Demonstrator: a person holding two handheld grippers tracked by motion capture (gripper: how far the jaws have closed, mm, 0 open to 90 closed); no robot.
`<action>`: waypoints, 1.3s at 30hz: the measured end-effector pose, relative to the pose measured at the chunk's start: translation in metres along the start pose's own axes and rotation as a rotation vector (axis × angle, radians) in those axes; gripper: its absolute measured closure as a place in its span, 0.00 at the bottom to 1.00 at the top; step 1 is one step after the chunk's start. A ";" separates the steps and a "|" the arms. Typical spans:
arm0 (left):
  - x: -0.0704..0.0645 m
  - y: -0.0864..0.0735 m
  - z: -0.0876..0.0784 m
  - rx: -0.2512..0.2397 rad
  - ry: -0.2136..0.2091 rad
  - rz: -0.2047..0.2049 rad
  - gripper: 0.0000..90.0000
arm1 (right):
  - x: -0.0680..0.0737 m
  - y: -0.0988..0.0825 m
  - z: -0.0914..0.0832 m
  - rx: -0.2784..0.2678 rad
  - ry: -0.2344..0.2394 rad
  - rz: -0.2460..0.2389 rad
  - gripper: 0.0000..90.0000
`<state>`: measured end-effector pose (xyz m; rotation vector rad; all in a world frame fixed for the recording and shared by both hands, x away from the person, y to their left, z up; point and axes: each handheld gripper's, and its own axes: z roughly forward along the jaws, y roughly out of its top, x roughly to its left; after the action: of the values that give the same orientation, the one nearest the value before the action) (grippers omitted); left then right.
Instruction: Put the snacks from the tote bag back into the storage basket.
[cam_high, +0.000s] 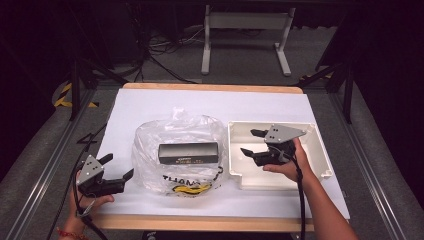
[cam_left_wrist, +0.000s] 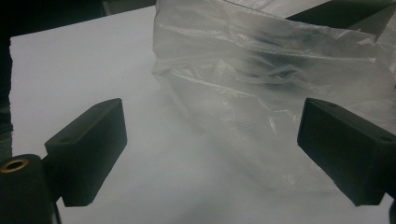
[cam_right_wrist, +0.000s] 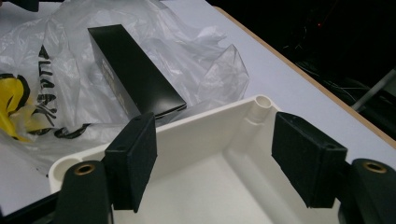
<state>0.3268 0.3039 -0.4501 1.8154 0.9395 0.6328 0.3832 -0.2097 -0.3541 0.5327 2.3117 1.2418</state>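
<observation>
Bare tabletop (cam_high: 150, 102) lies open behind the plastic bag (cam_high: 150, 145); the bag and white tray (cam_high: 320, 150) crowd the middle.

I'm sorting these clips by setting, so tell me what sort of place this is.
Probably a lab or recording studio, not a home. A white-covered table stands in a dark room with loose cables on the floor, a bare metal stand behind it, and yellow-black hazard tape at the left.
</observation>
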 end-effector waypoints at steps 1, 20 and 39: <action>0.000 0.000 0.000 0.000 -0.001 0.002 0.10 | -0.001 0.001 0.001 -0.006 0.012 0.005 0.36; -0.001 0.000 0.001 0.002 -0.011 0.007 0.10 | 0.010 0.035 0.054 0.097 0.152 -0.119 0.36; -0.003 -0.001 -0.002 0.005 -0.018 0.005 0.10 | 0.013 0.056 0.098 0.255 0.256 -0.218 0.37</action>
<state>0.3233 0.3031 -0.4506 1.8251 0.9256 0.6166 0.4345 -0.1081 -0.3571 0.2021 2.6804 0.9656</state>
